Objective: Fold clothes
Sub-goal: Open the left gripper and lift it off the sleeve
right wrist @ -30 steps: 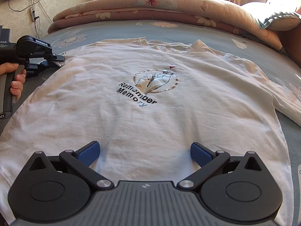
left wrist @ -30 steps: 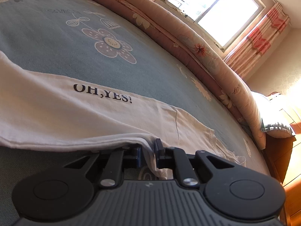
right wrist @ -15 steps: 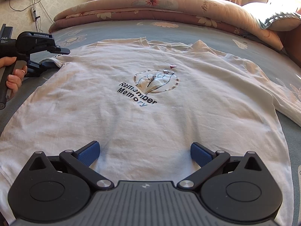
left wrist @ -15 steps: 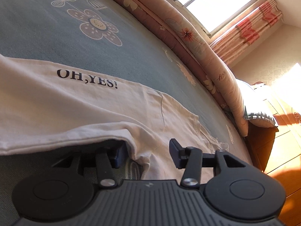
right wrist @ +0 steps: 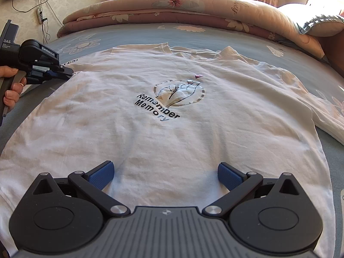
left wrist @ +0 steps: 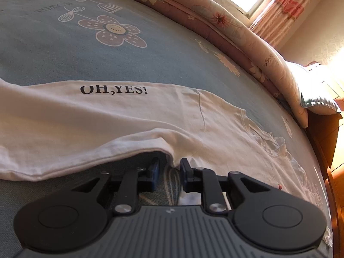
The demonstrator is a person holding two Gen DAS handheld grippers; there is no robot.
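Closing again after gaping wider half a second before, the left gripper had its jaws narrowly parted around the white T-shirt's sleeve fold, pads not yet pressing. From the right wrist, the right gripper, unmoved, hung wide apart and empty over the shirt's hem on the blue bedsheet, where alone the hand showed.

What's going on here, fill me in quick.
A person with a gripper in each hand is starting to fold a white T-shirt spread flat on a blue floral bedsheet. The left gripper is at the sleeve edge near the armpit, its jaws closing with a fold of the cloth between them but not yet pressed on it. The right gripper hovers wide open over the shirt's lower hem, holding nothing. No fold is made yet.
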